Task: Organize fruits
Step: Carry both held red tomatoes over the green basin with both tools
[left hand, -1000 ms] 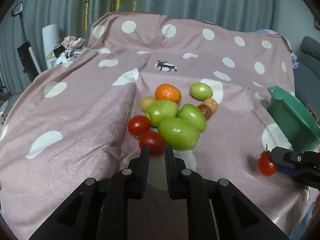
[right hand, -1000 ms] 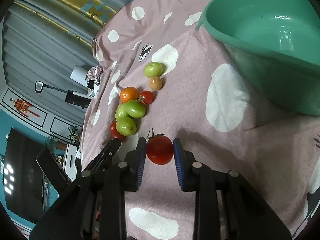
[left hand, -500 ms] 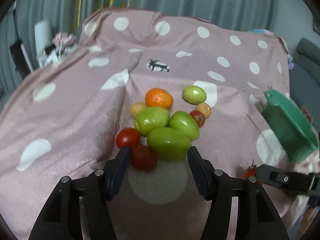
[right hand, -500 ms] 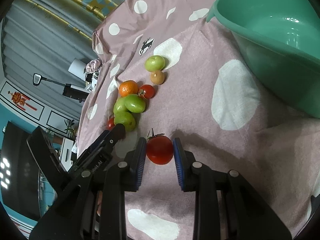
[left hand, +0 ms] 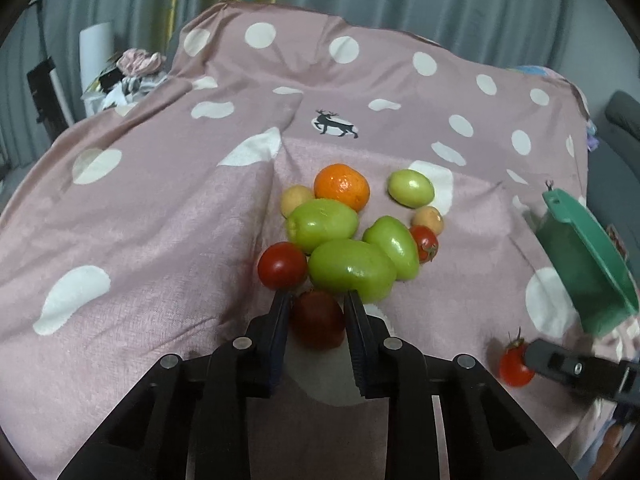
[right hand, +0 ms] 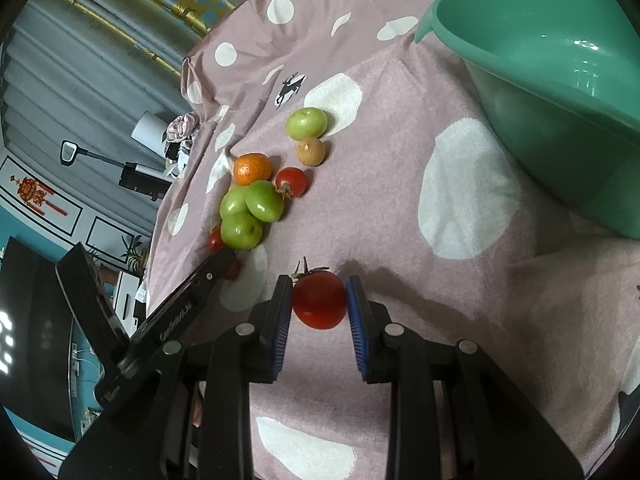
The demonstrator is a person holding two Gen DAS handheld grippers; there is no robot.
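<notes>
Left wrist view: my left gripper (left hand: 318, 312) had its jaws closing around a dark red tomato (left hand: 318, 320) at the near edge of the fruit pile on the pink dotted cloth (left hand: 140, 220). The pads looked to be against its sides, jaws narrow. It touched a big green tomato (left hand: 352, 270) just behind, with another red tomato (left hand: 282, 265) near the left fingertip. I judged it light, smooth and soft-skinned, so I'd squeeze gently across the widest part.

Right wrist view: my right gripper (right hand: 319, 300) was clamped narrow on a stemmed red tomato (right hand: 319, 300), both blue pads (right hand: 283, 312) on its sides, low over the cloth. The green basin (right hand: 560, 80) stood beyond, to the right, and looked empty.
</notes>
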